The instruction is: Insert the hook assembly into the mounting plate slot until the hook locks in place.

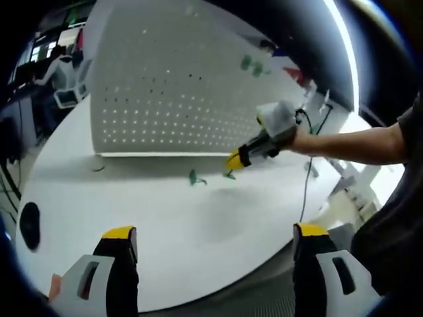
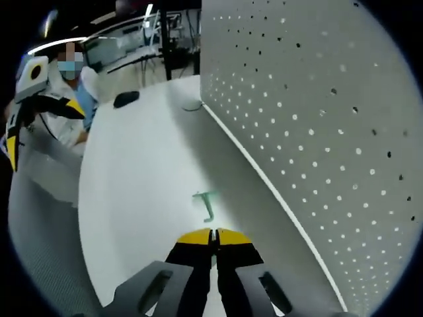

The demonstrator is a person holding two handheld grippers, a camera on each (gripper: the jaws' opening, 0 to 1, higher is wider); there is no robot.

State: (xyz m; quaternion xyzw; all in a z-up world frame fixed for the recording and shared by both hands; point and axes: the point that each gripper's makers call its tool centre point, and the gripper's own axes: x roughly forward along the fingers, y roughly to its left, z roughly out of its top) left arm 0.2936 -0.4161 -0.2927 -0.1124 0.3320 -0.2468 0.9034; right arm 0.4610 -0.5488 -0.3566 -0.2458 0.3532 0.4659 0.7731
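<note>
Left gripper (image 1: 215, 247): my jaws stood wide apart with nothing between them, hovering above the near rim of the table; I saw open tabletop all the way ahead to the board.
Right gripper (image 2: 213, 236): my yellow tips were pressed together with no gap and nothing visibly between them; in the left gripper view the same tool (image 1: 236, 159) reached in from the right, tips low near the foot of the board.
Hook (image 2: 206, 205): a small green piece lay flat on the table just ahead of my closed right tips, apart from them; from the left gripper view I saw two green pieces, one (image 1: 196, 177) a little left of the other (image 1: 229, 175), both on the table in front of the board's lower edge; I could not tell their exact shape.
Mounting plate (image 1: 165, 86): a white perforated board stood upright on the table; its bottom edge met the surface in a straight line; more green pieces (image 1: 251, 65) hung high on its right part.
Table (image 1: 165, 224): white, curved near edge, mostly bare; a dark round object (image 1: 30, 224) sat near the left rim.
Room: a cable (image 1: 306, 188) trailed at the right; desks and monitors stood beyond; a seated person (image 2: 76, 92) was off to the side.
</note>
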